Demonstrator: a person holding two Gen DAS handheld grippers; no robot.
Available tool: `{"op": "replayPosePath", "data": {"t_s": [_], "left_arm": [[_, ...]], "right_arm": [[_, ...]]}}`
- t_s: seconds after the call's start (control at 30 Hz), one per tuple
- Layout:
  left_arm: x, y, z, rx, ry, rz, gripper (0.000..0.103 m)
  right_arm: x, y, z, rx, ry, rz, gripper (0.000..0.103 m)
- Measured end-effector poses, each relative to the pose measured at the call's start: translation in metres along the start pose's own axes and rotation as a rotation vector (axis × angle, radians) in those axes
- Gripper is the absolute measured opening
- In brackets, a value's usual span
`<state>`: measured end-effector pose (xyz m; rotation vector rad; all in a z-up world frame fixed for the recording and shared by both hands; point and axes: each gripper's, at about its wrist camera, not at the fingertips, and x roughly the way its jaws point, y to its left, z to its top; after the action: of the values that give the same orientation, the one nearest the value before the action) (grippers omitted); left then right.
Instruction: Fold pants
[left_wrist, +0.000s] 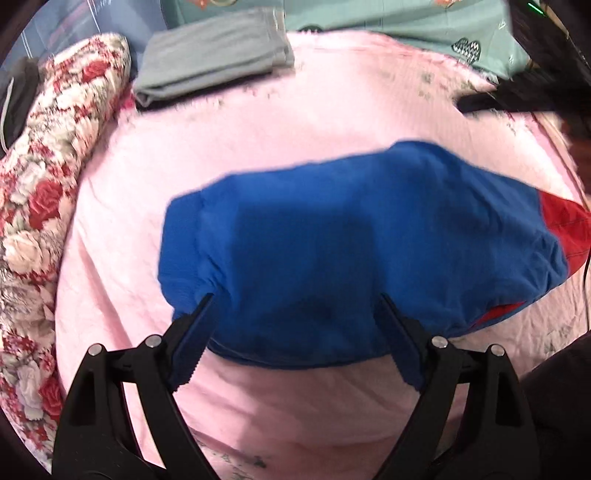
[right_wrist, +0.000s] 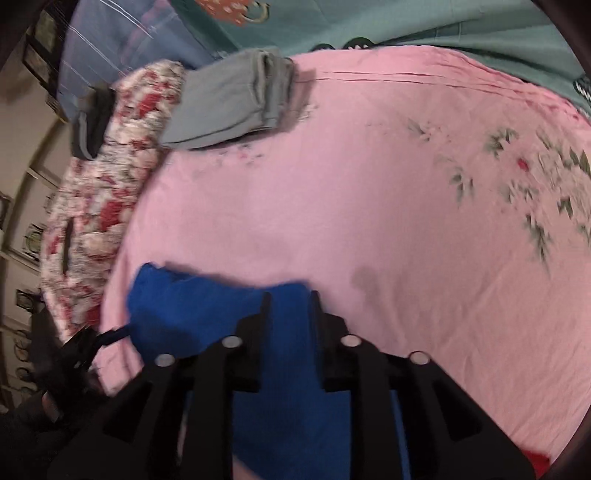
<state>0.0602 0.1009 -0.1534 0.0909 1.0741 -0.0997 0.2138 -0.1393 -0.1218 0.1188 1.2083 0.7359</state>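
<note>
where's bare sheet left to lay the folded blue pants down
Bare pink sheet lies between the blue pants and the folded grey garment, and rightward toward the flower print. Crowded along the floral quilt.

no readable text, labels, brands or numbers anywhere, fabric prints blurred

The blue pants (left_wrist: 351, 251) lie bunched in a folded heap on the pink bed sheet (left_wrist: 258, 122), red fabric (a lining or panel, hard to tell) showing at their right end.
</note>
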Motion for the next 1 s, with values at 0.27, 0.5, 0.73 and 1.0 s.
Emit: {"op": "replayPosePath", "data": {"t_s": [0.27, 0.5, 0.73, 1.0], "left_arm": [[0.023, -0.008, -0.018, 0.124, 0.037, 0.100, 0.090], [0.014, 0.019, -0.015, 0.027, 0.055, 0.148, 0.091], [-0.004, 0.012, -0.006, -0.051, 0.029, 0.150, 0.091], [0.009, -0.129, 0.023, 0.175, -0.022, -0.026, 0.091]], "right_arm": [[0.054, 0.031, -0.119, -0.153, 0.302, 0.010, 0.023], [0.047, 0.043, -0.123, -0.093, 0.238, 0.062, 0.023], [-0.030, -0.011, -0.161, 0.134, 0.032, 0.031, 0.028], [-0.163, -0.130, -0.250, 0.715, -0.411, -0.296, 0.055]]}}
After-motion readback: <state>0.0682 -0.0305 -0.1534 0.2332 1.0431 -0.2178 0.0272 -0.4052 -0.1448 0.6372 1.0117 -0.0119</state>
